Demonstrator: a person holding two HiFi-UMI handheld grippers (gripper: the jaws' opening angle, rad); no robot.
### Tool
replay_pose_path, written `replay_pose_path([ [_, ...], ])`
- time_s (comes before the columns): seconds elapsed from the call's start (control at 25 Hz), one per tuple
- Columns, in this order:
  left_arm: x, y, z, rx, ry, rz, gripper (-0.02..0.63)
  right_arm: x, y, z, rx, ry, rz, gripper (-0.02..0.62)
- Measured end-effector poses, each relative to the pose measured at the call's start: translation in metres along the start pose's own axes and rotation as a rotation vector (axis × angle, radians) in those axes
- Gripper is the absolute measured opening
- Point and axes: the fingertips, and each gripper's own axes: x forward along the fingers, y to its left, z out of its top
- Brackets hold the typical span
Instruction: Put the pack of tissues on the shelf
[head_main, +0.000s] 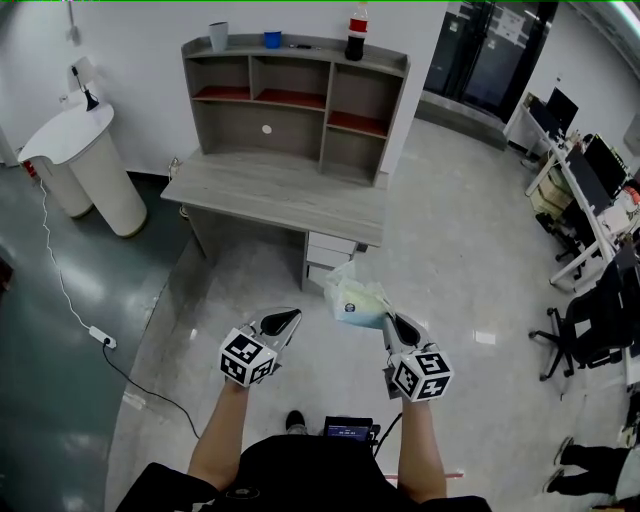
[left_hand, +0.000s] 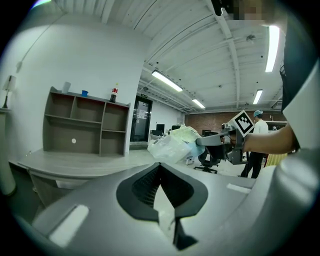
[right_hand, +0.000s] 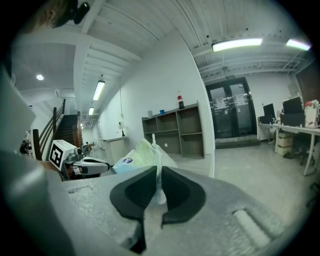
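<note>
The pack of tissues (head_main: 358, 300), pale green and blue in clear wrap, hangs above the floor in front of the desk. My right gripper (head_main: 392, 322) is shut on the wrap's edge, and in the right gripper view the pack (right_hand: 137, 157) sits just beyond the jaws (right_hand: 158, 172). My left gripper (head_main: 290, 320) is level with it on the left, jaws shut with nothing between them (left_hand: 160, 167); from there I see the pack (left_hand: 172, 145) off to the right. The grey shelf unit (head_main: 295, 100) stands on the desk (head_main: 275, 190) ahead, its compartments mostly bare.
On the shelf's top stand a cup (head_main: 218, 37), a small blue object (head_main: 272, 39) and a cola bottle (head_main: 356, 35). A drawer unit (head_main: 330, 252) sits under the desk. A white rounded counter (head_main: 85, 165) and a floor cable with power strip (head_main: 102, 338) lie left; office chairs (head_main: 590, 320) right.
</note>
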Motion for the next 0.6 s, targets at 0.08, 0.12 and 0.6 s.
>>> replay_pose_path([
  [0.08, 0.006, 0.002, -0.003, -0.005, 0.008, -0.013, 0.002, 0.003, -0.004, -0.002, 0.003, 0.007, -0.010, 0.025],
  [0.12, 0.010, 0.003, -0.005, -0.007, 0.013, -0.019, 0.002, 0.004, -0.007, -0.003, 0.003, 0.009, -0.014, 0.025],
  [0.6, 0.078, 0.041, 0.007, -0.007, 0.041, -0.025, 0.002, 0.068, -0.063, 0.017, 0.003, 0.011, 0.003, 0.025],
])
